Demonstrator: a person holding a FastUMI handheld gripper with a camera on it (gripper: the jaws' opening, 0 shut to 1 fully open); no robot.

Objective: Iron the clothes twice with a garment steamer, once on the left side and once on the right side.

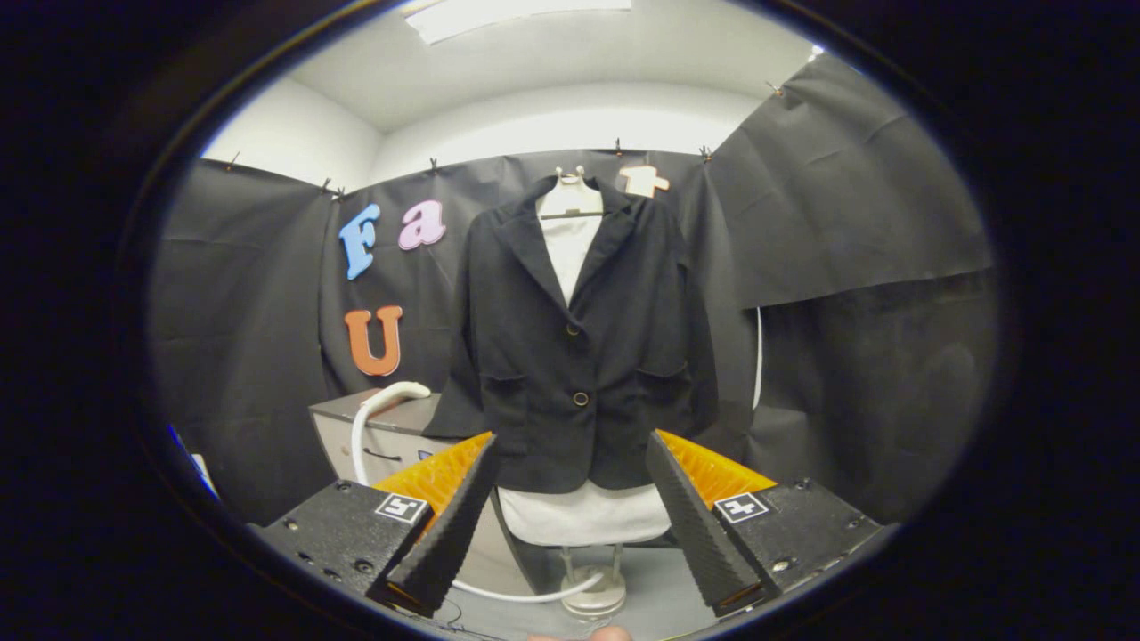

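A black blazer (579,356) hangs buttoned on a white dress form (583,516) straight ahead, beyond my fingers. The form's stand (592,596) rests on the floor between the fingers. A white steamer hose (378,409) curves up beside a grey cabinet, left of the blazer; the steamer head is hidden. My gripper (574,454) is open, its two black ribbed fingers (454,525) spread wide with nothing between them, well short of the blazer.
A grey cabinet (356,427) stands left of the form, with the hose running down and across the floor (525,595) under the form. Black cloth walls close the booth on all sides.
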